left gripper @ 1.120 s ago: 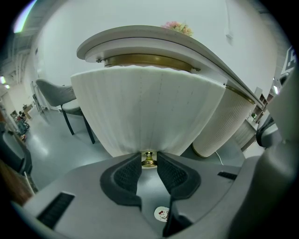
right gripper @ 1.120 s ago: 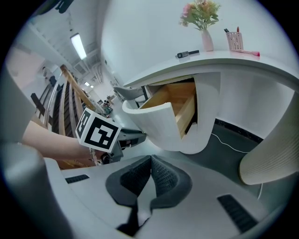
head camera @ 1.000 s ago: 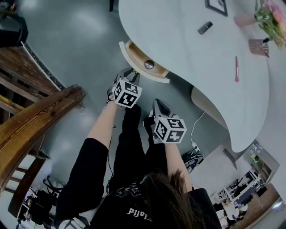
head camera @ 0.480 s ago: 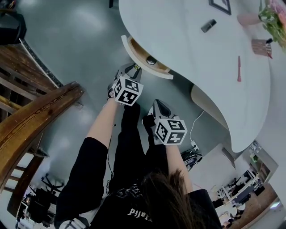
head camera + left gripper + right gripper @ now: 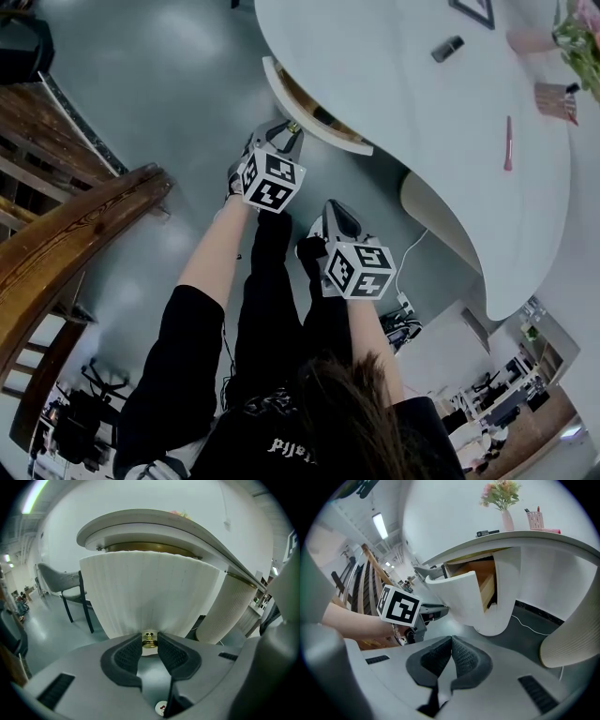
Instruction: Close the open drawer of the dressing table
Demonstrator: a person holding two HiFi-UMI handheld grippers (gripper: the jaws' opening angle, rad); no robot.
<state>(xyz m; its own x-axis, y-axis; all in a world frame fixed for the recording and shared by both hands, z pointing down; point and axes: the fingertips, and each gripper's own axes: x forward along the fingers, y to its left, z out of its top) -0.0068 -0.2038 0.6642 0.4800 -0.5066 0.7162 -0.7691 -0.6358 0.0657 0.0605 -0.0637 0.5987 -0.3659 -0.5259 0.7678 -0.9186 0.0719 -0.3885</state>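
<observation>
The drawer [image 5: 317, 120] of the dressing table [image 5: 412, 122] stands partly open under the smooth, kidney-shaped white top; its front [image 5: 150, 592] is a curved panel of fine vertical ribs, off-white, with a strip of warm wood showing above it; the right gripper view shows the drawer's [image 5: 464, 597] plain wooden inside. The left gripper [image 5: 286, 133] reaches to the front's lower middle, and its black, cross-hatched pads [image 5: 129, 653] are closed on a small round brass knob [image 5: 149, 640], one on each side of it. The right gripper [image 5: 337, 217] hangs lower and apart from the drawer, its textured jaws pressed together with nothing between them [image 5: 451, 651]. A fluted, rounded leg [image 5: 229, 606] stands beside the drawer on the glossy grey floor [image 5: 178, 103].
</observation>
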